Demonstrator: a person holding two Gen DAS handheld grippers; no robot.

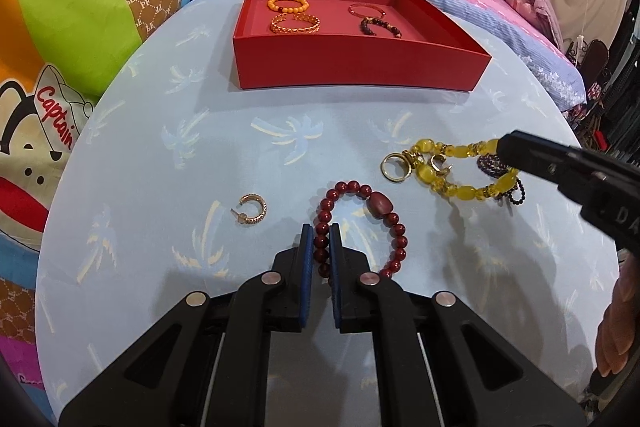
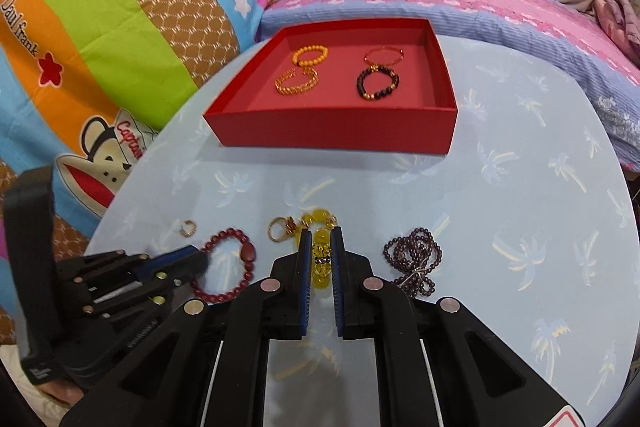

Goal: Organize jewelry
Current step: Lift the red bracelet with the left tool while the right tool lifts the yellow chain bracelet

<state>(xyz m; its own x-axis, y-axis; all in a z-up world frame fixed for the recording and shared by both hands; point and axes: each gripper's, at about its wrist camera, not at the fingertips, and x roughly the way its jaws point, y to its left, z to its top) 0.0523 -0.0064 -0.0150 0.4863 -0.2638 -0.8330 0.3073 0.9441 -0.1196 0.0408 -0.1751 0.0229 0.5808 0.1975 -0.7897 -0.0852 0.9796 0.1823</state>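
My left gripper (image 1: 322, 251) is shut on the left side of a dark red bead bracelet (image 1: 376, 205), which lies on the round table. That bracelet (image 2: 224, 267) and the left gripper (image 2: 200, 259) also show low on the left in the right wrist view. My right gripper (image 2: 322, 247) is shut on a yellow bead bracelet (image 2: 320, 219). From the left wrist view this gripper (image 1: 504, 151) pinches the yellow bracelet (image 1: 456, 187) at its right end, which hangs slightly raised. The open red box (image 1: 360, 67) at the back holds several bracelets.
On the blue palm-print cloth (image 1: 200, 147) lie a gold hoop earring (image 1: 251, 209), a gold ring (image 1: 394, 167) beside the yellow bracelet, and a dark purple bead strand (image 2: 414, 259). Colourful bedding surrounds the table. A hand (image 1: 616, 327) is at the right edge.
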